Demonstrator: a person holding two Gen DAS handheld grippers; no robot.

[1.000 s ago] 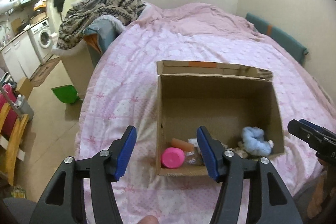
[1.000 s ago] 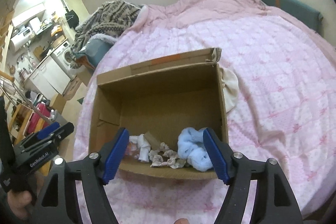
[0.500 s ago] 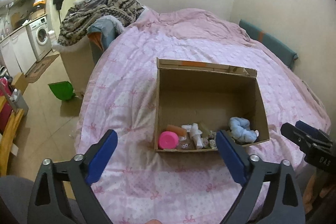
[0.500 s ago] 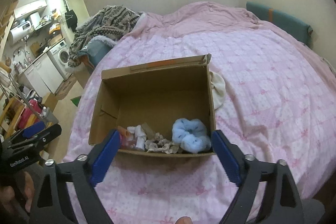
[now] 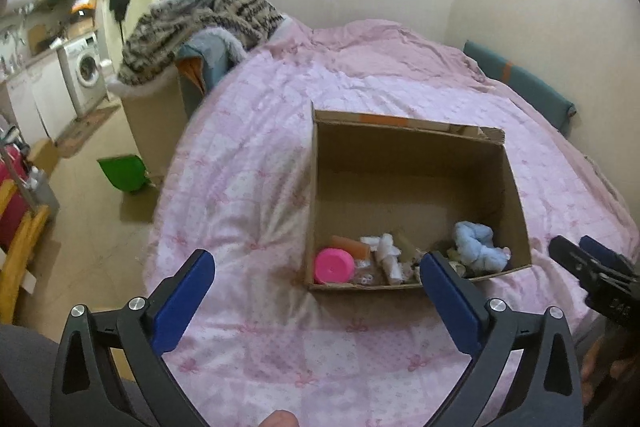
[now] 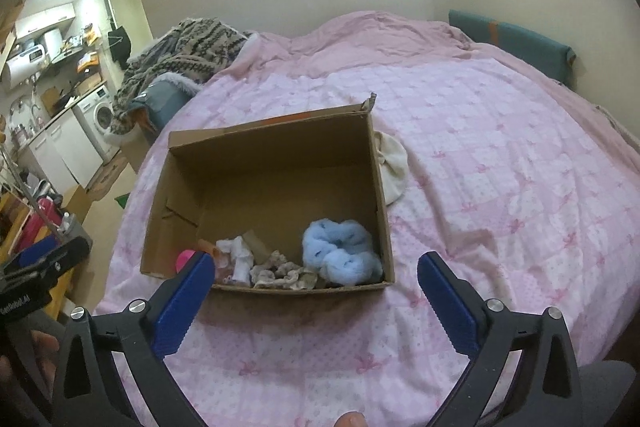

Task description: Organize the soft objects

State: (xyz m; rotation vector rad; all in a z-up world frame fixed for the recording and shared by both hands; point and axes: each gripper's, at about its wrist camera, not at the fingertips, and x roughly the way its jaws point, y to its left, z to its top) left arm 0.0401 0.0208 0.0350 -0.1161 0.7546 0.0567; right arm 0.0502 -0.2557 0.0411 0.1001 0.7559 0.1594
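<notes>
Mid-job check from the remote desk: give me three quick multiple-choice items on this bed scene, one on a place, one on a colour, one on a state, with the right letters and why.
1. Where does the white cloth lie?
A. inside the box
B. on the bedspread against the cardboard box's outer wall
C. on the floor

2. What colour is the fluffy scrunchie in the box?
A. light blue
B. green
C. black

3. What is between the right gripper's fingers?
A. the scrunchie
B. the box flap
C. nothing

Answers: 1 B, it shows just outside the box wall. 2 A, pale blue pile in the near corner. 3 C, the jaws are opening over bare bedspread.
</notes>
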